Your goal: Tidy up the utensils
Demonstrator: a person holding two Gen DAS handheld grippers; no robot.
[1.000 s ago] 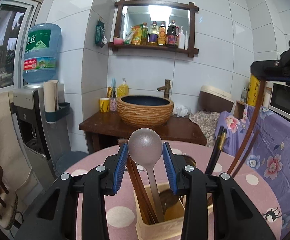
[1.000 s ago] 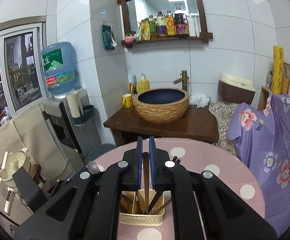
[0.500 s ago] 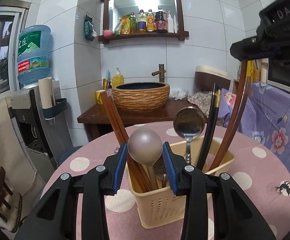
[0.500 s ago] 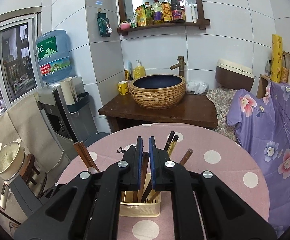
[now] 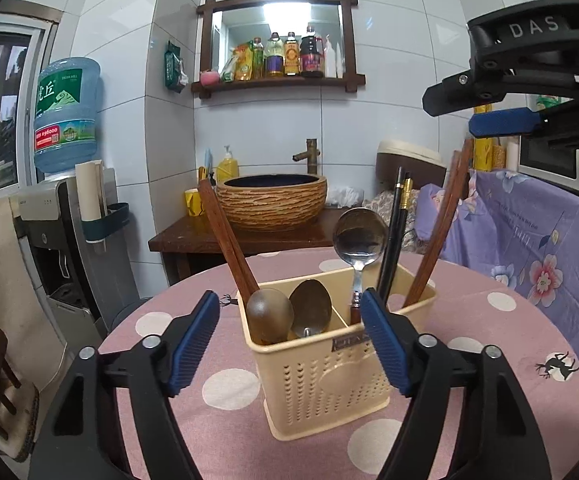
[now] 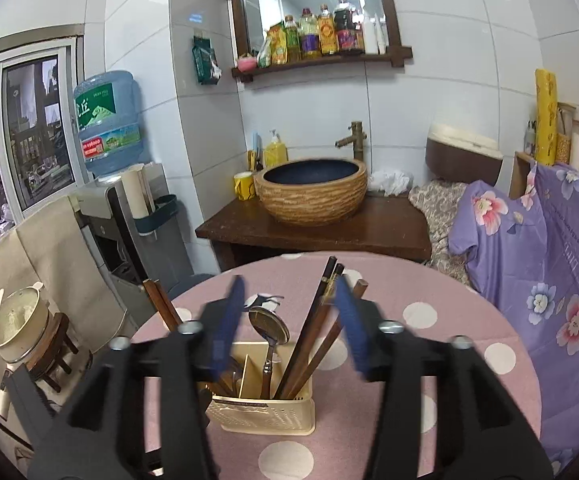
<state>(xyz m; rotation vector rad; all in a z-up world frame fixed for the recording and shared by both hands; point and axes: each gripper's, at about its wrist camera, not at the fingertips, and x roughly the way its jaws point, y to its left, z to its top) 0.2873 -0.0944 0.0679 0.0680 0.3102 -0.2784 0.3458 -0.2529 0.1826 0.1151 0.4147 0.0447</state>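
A cream utensil caddy (image 5: pixel 329 376) stands on the pink dotted round table (image 5: pixel 225 432). It holds brown chopsticks (image 5: pixel 229 244), two dull spoons (image 5: pixel 269 314), a steel spoon (image 5: pixel 359 236), black chopsticks (image 5: pixel 395 232) and more brown chopsticks (image 5: pixel 441 220). My left gripper (image 5: pixel 289 344) is open and empty, its jaws either side of the caddy's near rim. My right gripper (image 6: pixel 289 320) is open and empty above the caddy (image 6: pixel 261 412); it also shows in the left wrist view (image 5: pixel 501 112) at upper right.
A wooden stand with a woven basin (image 5: pixel 271 200) is behind the table. A water dispenser (image 5: pixel 61 216) stands at left. Purple flowered cloth (image 5: pixel 529 248) covers furniture at right. A pot on a stool (image 6: pixel 17 324) sits low left.
Both grippers have opened. The left let go of its dull spoon, which now rests in the caddy. The right let go of its brown chopstick, now standing in the caddy.
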